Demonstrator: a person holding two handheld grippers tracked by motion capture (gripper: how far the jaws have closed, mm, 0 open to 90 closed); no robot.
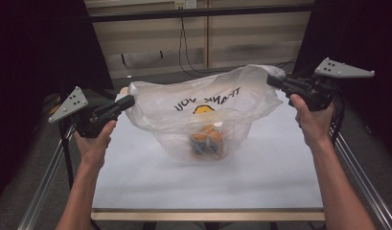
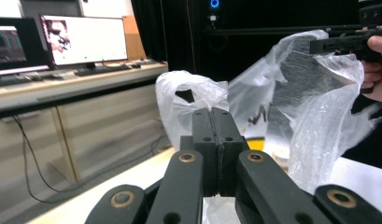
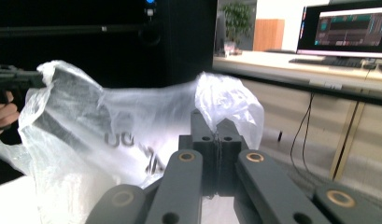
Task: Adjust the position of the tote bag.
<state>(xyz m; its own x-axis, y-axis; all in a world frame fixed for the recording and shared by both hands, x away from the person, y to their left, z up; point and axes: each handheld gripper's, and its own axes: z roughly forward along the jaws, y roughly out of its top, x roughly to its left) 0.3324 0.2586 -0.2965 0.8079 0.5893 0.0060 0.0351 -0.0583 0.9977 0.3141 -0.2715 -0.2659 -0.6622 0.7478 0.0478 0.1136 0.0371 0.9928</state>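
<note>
Bag mid-surface, held between two claws

The clear printed plastic bag stands on the white surface, orange items inside; left claw at its left handle, right claw at its right.

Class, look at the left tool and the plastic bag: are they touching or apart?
Touching. In the left gripper view, the left tool has its jaws closed on a handle of the plastic bag, and the film bunches right at the tips.

From above, my white counter is lit evenly and brightly, while the room beyond its sides falls into near black. The plastic bag casts only a faint shadow. In my left gripper view the monitor is washed out and soft. In both gripper views the near jaws look sharp and the background blurred.
</note>
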